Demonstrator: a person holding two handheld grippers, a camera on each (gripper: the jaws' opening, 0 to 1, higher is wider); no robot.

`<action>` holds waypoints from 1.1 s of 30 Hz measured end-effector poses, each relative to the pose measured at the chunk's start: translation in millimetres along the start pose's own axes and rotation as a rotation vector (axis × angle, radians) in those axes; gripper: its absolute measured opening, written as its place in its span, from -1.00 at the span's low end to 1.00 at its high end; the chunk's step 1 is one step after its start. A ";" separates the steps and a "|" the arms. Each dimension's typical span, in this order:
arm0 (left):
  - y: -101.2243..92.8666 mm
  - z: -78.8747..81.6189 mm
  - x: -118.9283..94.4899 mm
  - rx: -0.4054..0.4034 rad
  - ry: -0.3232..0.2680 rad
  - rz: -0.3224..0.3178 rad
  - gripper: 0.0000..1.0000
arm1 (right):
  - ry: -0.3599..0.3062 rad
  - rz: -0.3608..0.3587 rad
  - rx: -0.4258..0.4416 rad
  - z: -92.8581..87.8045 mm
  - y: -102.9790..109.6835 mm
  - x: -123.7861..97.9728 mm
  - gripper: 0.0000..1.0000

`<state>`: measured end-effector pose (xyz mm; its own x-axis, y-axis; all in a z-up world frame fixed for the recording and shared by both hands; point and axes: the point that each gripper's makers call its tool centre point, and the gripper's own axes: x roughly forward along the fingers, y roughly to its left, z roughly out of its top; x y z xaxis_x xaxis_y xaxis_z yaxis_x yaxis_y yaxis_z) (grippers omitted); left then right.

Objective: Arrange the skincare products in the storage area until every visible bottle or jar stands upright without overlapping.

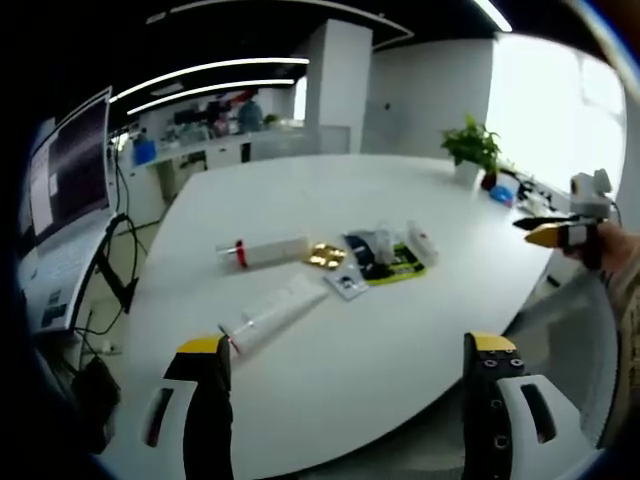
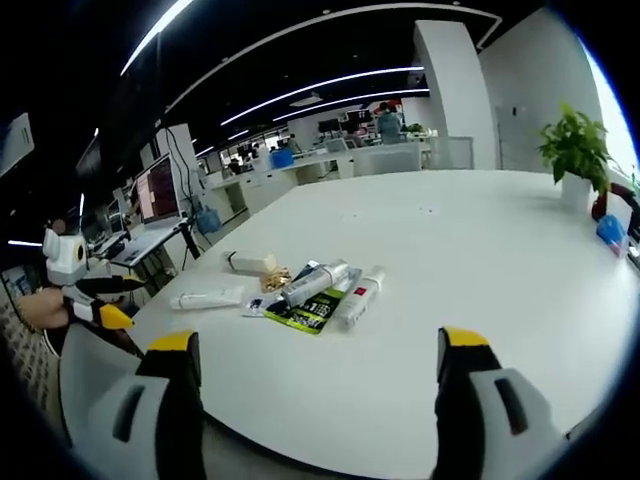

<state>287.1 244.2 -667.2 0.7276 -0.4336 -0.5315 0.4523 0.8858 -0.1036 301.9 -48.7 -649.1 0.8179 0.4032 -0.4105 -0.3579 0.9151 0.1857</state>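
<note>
Bottom of left gripper view: left gripper [image 1: 345,360] fingers wide apart w/ nothing between, poised short of the white tabletop [image 1: 400,330] edge, aimed at the products, prob. lining up a first approach. Same in right gripper view: right gripper [image 2: 315,365] fingers apart, empty, held back from the near edge; looks like both are kept off so the whole pile is in sight before picking. The right gripper also shows at right edge of left gripper view, mid-height, held in a hand; the left one shows at left edge of right gripper view. Next out, frame centre of left gripper view: a white tube [image 1: 270,313] lying flat, nearest of the lot, cap end toward lower left. Just beyond, a second white tube w/ red band [image 1: 262,251], also on its side. Right of it a small gold item [image 1: 325,256], a flat sachet [image 1: 347,284], then a green-black packet [image 1: 392,270] w/ a couple of bottles lying across it, incl. a white bottle [image 1: 421,243], overlapping. So nothing stands upright yet; task is at its start, in my judgment. Loose tubes apart from the pile seem easiest first. Far: potted plant [image 1: 472,146] upper right, monitor [image 1: 70,165] at left, office desks at the back.
</note>
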 end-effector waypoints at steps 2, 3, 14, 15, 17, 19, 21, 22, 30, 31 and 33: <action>0.5 0.1 -0.1 -0.003 -0.002 0.000 0.87 | -0.001 0.002 -0.006 0.9 0.5 1.1 0.97; 0.4 -0.1 -0.1 -0.003 0.000 -0.001 0.87 | 0.002 0.005 -0.012 1.2 1.2 2.6 0.96; 0.1 -1.9 0.6 0.000 0.012 -0.005 0.86 | 0.037 0.060 -0.070 6.5 10.0 27.8 0.93; 0.0 -2.2 0.8 0.001 0.014 -0.005 0.86 | 0.041 0.064 -0.079 7.2 11.1 30.3 0.92; -0.3 -2.7 1.4 0.000 0.017 -0.009 0.86 | 0.048 0.080 -0.100 10.8 14.8 37.3 0.91; 0.0 -2.8 1.5 -0.008 0.018 -0.010 0.86 | 0.047 0.090 -0.107 14.9 16.4 43.8 0.90; 0.6 -2.3 0.7 -0.023 0.013 -0.011 0.86 | 0.052 0.115 -0.126 20.8 21.8 54.7 0.89; 0.8 -1.9 0.4 -0.026 0.010 -0.011 0.85 | 0.057 0.128 -0.141 22.6 24.0 60.1 0.88; 1.3 0.0 0.1 -0.033 -0.003 -0.007 0.85 | 0.123 0.249 -0.273 34.0 38.3 90.7 0.76; 1.2 0.2 0.1 -0.034 -0.004 -0.008 0.85 | 0.127 0.284 -0.277 36.3 43.6 93.3 0.74; 1.6 1.0 -0.2 -0.034 -0.008 -0.006 0.85 | 0.135 0.325 -0.275 42.4 49.2 103.3 0.74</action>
<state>288.2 245.6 -666.4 0.7293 -0.4400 -0.5239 0.4386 0.8884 -0.1355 387.9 37.8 -644.5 0.5835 0.6507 -0.4859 -0.7082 0.7006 0.0879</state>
